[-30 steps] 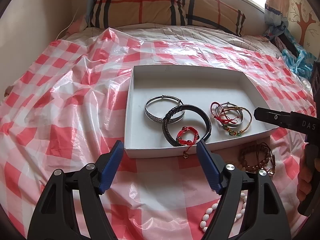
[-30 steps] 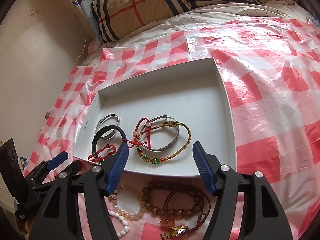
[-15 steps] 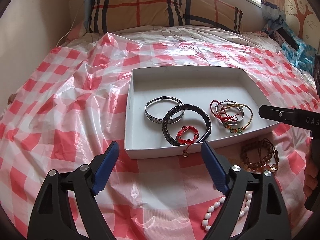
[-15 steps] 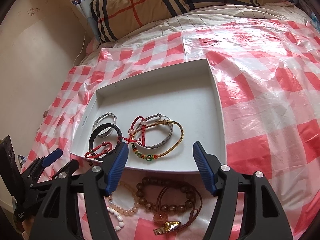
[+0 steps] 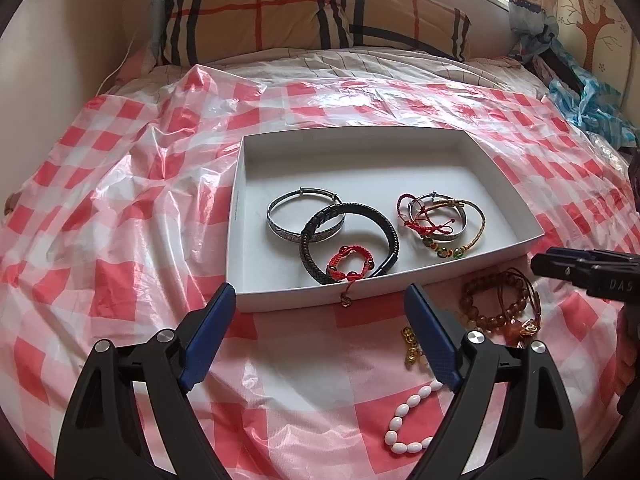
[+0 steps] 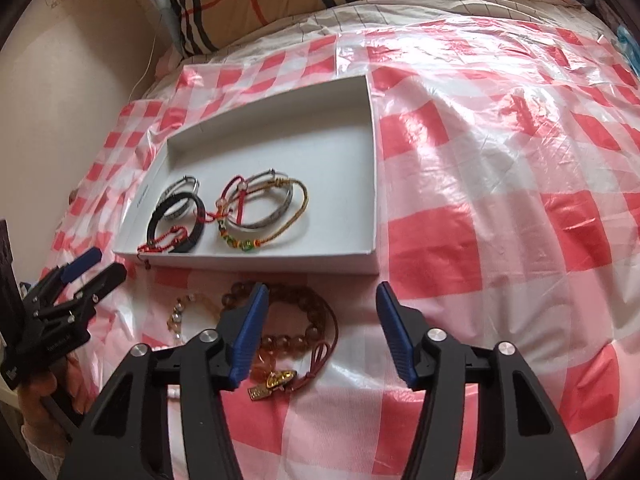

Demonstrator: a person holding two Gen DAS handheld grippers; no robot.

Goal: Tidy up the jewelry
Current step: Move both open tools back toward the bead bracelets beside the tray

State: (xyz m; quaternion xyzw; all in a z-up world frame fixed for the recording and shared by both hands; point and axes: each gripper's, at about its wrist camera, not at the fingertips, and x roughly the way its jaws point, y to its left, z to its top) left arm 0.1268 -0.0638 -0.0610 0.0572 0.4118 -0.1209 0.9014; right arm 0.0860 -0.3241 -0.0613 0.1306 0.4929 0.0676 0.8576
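A white box (image 5: 256, 296) (image 6: 368, 160) lies on the checked bed cover. In it are a silver bangle (image 5: 280, 224), a black braided bracelet (image 5: 390, 236) (image 6: 198, 228), a small red cord bracelet (image 5: 340, 258), and a second silver bangle tangled with red and gold beaded cords (image 5: 452, 236) (image 6: 256, 224). In front of the box lie a brown bead bracelet with a gold charm (image 5: 492, 312) (image 6: 308, 312), a pale bead bracelet (image 6: 180, 312), a white bead bracelet (image 5: 404, 416) and a gold charm (image 5: 410, 346). My left gripper (image 5: 318, 332) (image 6: 92, 268) is open and empty. My right gripper (image 6: 320, 332) is open and empty above the brown bracelet.
A red-and-white checked plastic sheet (image 5: 120, 220) (image 6: 500, 200) covers the bed. A plaid pillow (image 5: 312, 8) lies at the head by the wall. Blue plastic bags (image 5: 580, 100) lie at the right edge.
Both grippers have drawn back towards me from the box. The right gripper has swung to the right, so the brown bracelet sits under its left finger. More loose beads show in the left view.
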